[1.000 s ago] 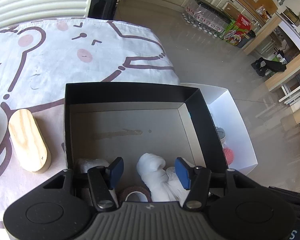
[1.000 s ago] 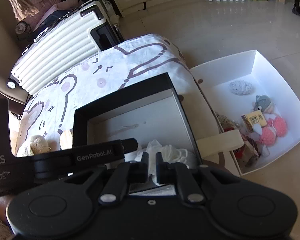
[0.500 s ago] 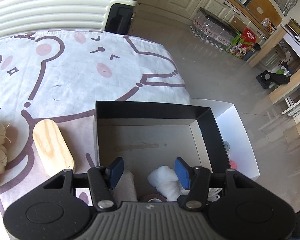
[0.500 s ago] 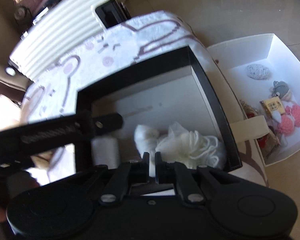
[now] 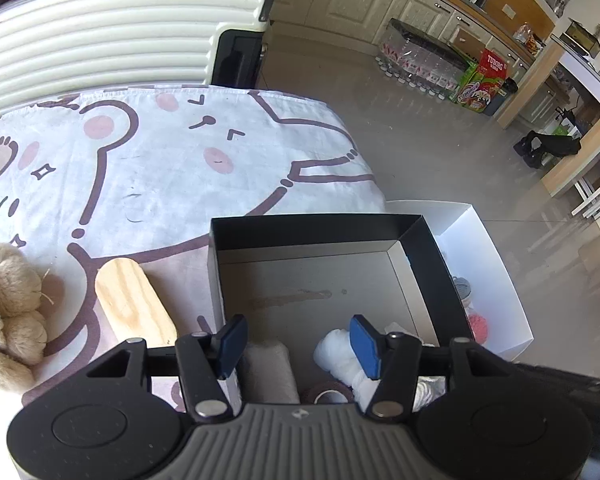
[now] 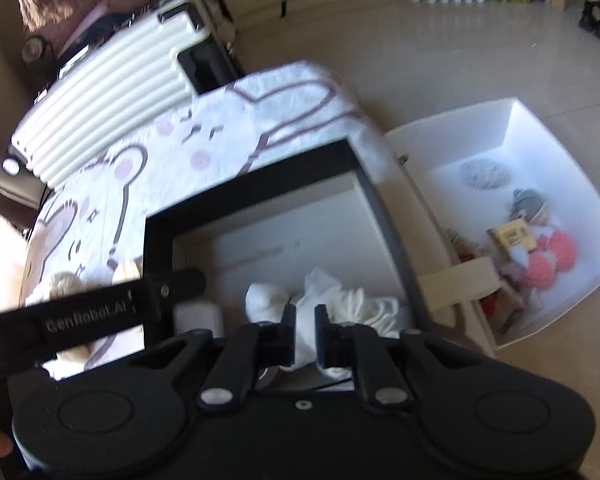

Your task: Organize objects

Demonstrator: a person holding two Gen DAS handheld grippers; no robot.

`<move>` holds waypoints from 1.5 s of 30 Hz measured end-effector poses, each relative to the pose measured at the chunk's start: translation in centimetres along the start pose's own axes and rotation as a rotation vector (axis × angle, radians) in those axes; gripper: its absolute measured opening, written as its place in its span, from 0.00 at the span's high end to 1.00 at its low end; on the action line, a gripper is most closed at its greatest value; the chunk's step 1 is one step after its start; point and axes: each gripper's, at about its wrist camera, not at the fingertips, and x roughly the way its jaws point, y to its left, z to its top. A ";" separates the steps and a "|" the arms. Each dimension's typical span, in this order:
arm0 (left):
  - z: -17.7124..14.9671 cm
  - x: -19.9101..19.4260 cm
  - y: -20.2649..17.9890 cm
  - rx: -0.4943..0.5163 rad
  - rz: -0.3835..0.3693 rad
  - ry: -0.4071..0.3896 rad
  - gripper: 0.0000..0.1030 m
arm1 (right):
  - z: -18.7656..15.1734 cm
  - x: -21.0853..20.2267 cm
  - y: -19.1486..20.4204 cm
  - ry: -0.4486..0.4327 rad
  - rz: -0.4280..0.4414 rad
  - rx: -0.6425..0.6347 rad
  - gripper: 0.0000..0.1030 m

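I see a ribbed cream suitcase [image 5: 112,36] behind the bear-print cloth [image 5: 172,160], and bottled-water packs [image 5: 420,60] far beyond the cloth's right corner.

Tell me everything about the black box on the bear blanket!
The black box is a shallow, open, square tray, seemingly cardboard, with dark walls and a pale grey floor bearing a faint smudge. It sits flat at the edge of the bear blanket, beside a wooden block. Inside, near the front, lie white bundled cloths and a pale roll.
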 end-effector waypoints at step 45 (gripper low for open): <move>-1.8 -5.7 2.1 0.166 0.230 -0.087 0.00 | -2.2 -4.8 1.3 -0.151 -0.276 -0.121 0.00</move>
